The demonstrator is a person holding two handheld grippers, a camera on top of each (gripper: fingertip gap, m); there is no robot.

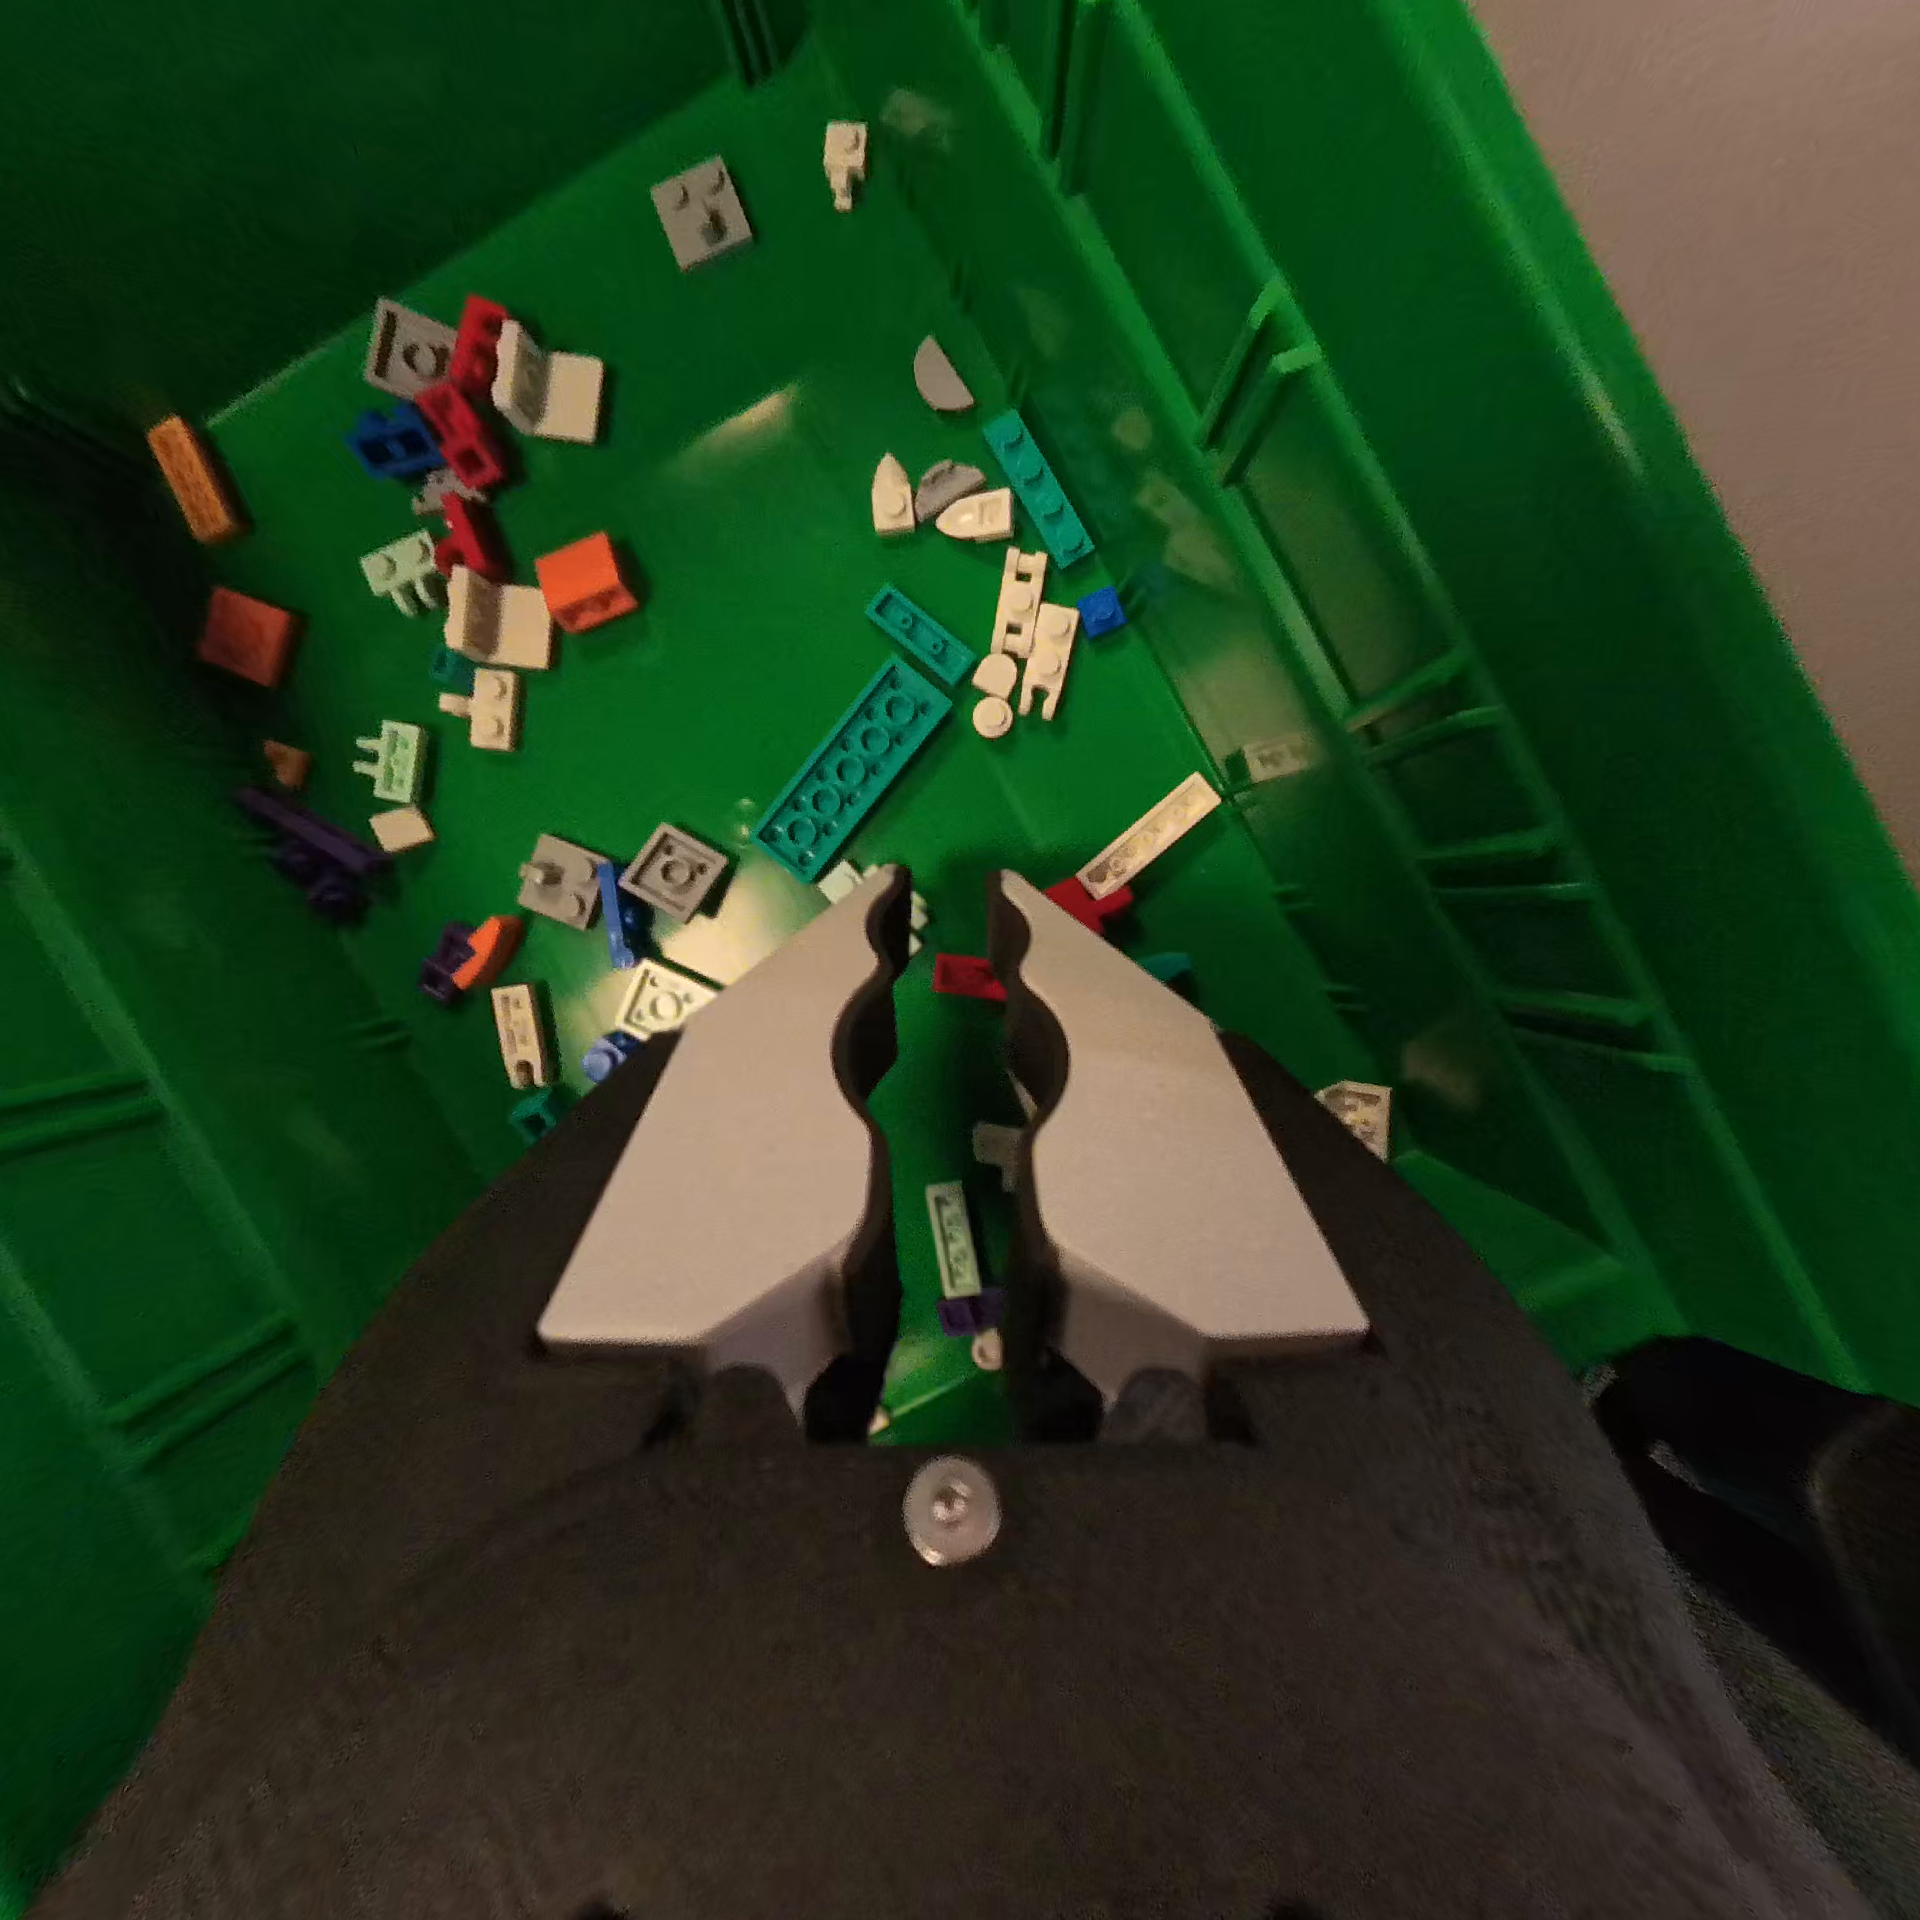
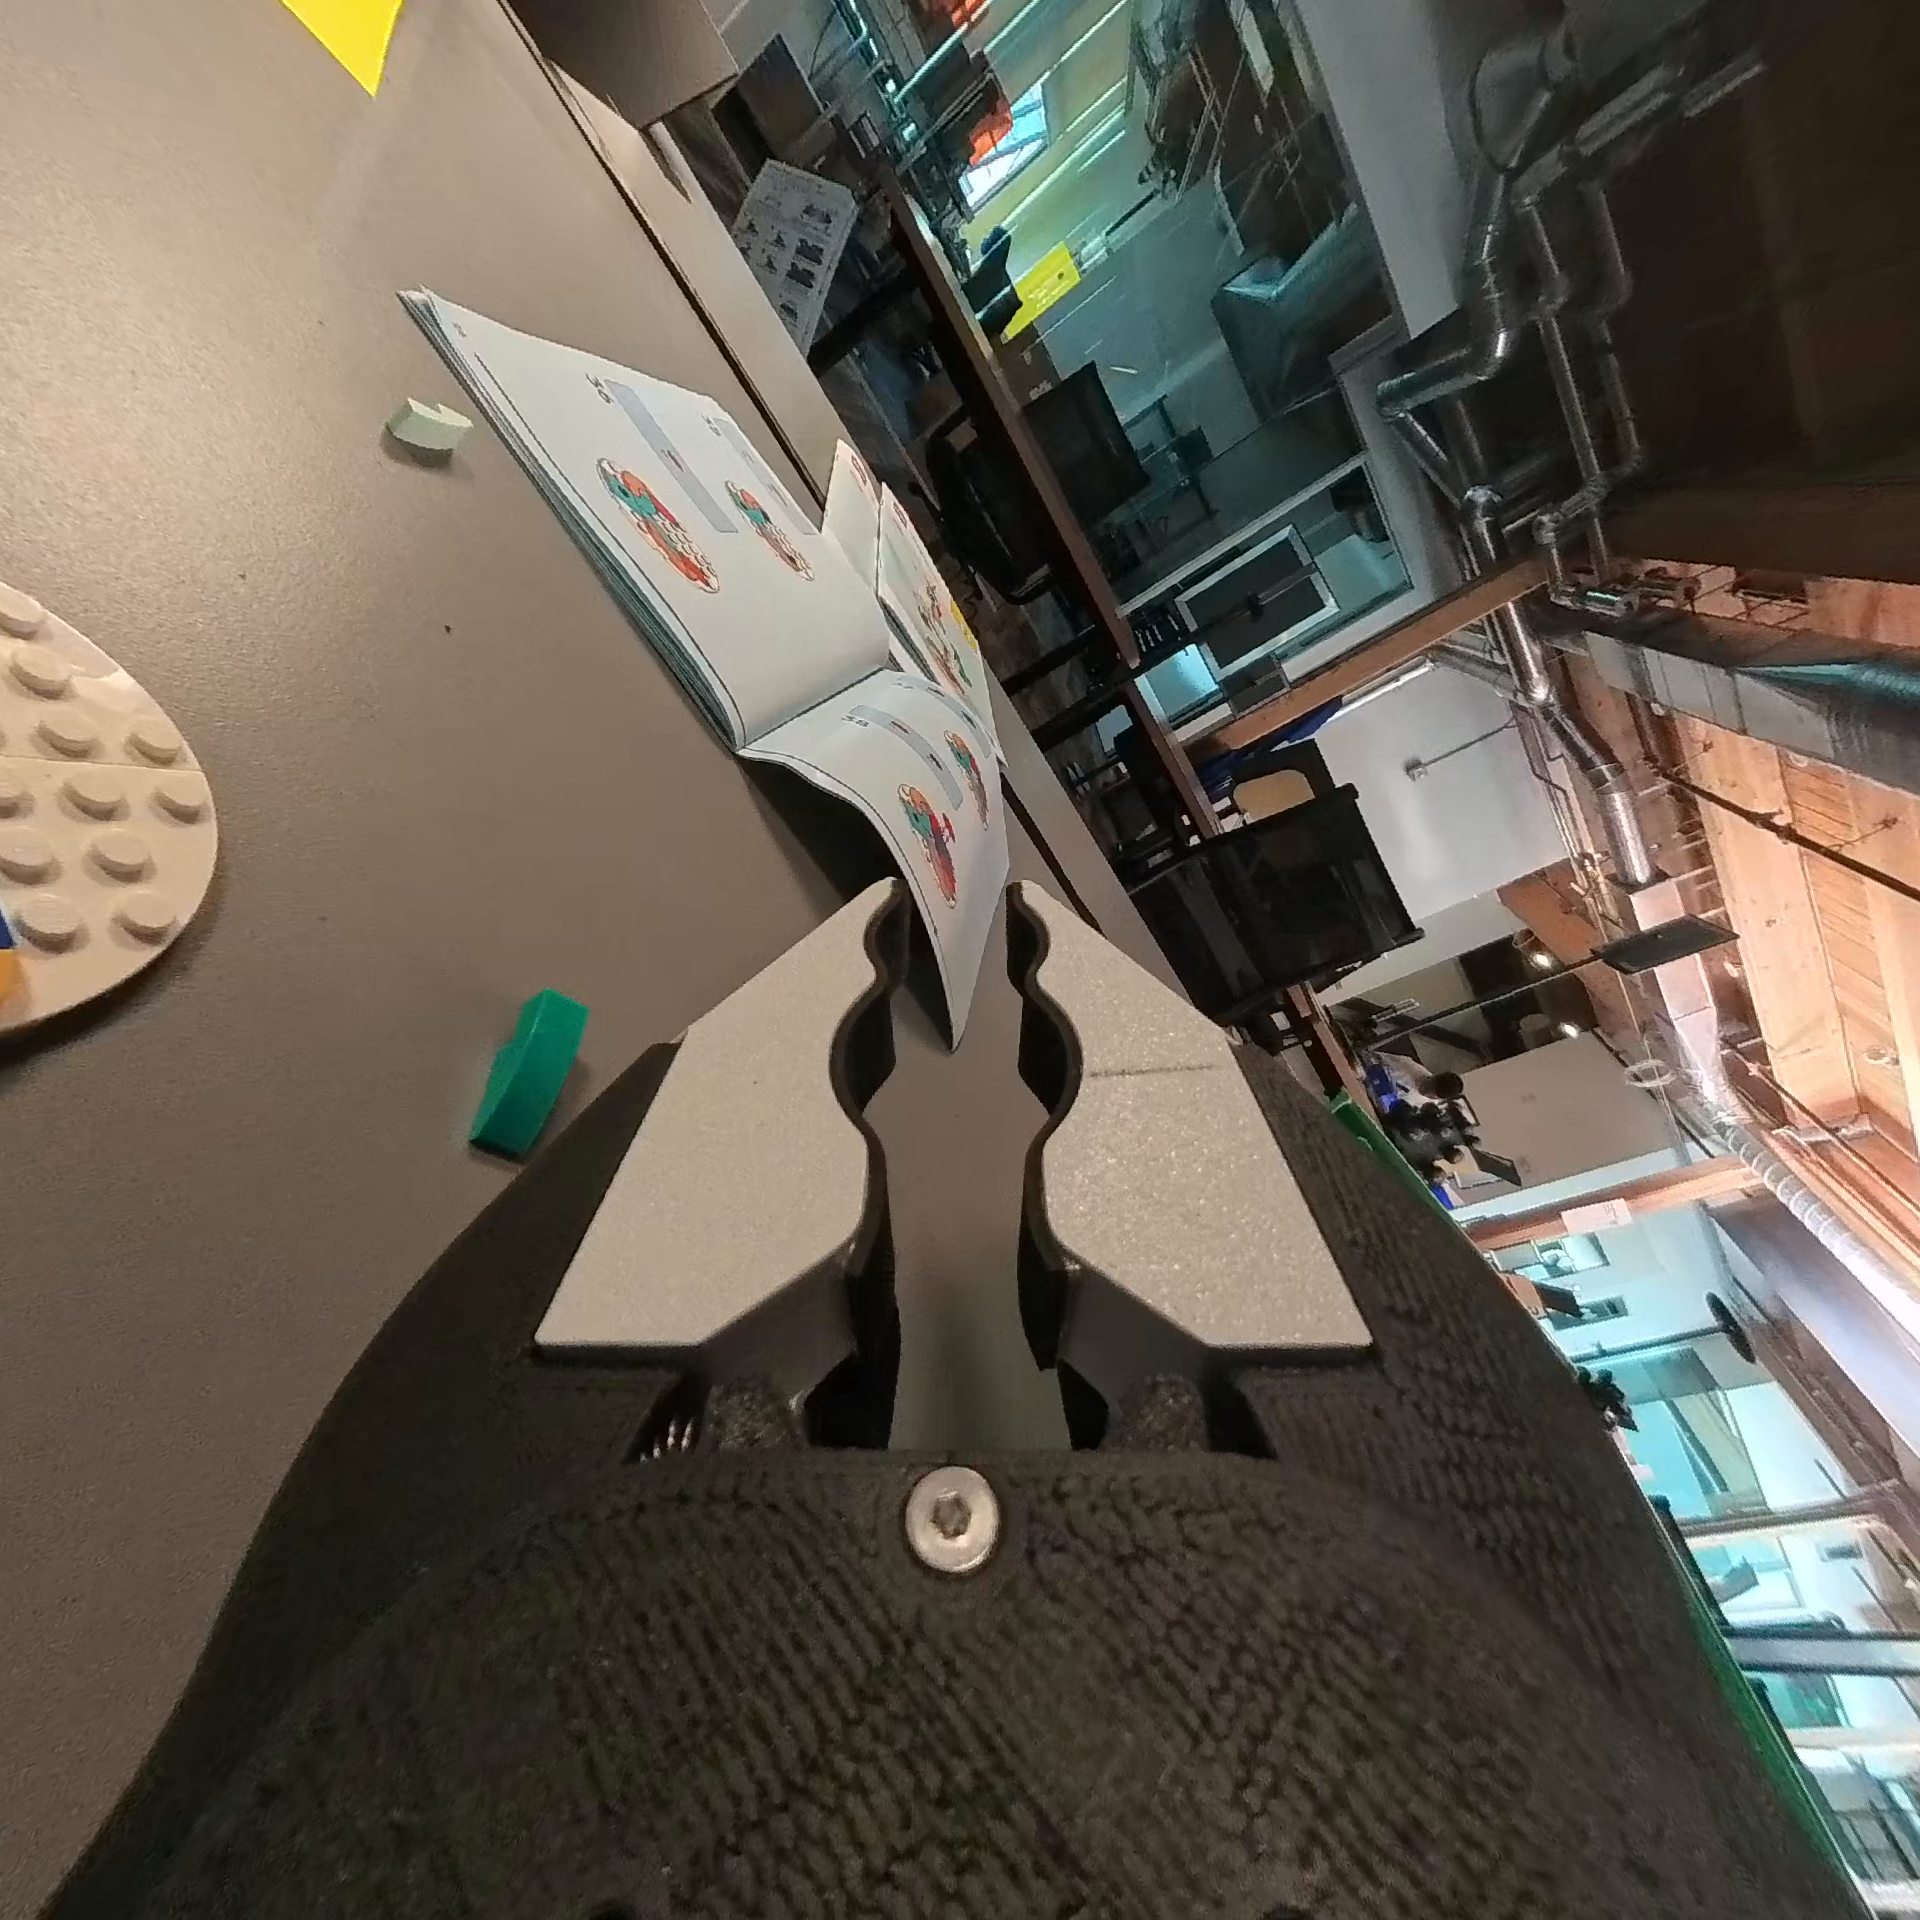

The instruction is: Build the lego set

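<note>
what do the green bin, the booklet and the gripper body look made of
Green bin: looks like moulded hard plastic, glossy, with ribbed walls and sheen on the floor. Booklet: thin printed paper, its pages curling. Right gripper body: probably 3D-printed black plastic, matte with a layered grain; smooth grey fingers.

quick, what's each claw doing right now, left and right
Left claw: open, empty, over the green bin.
Right claw: open, empty, above the table.
</note>
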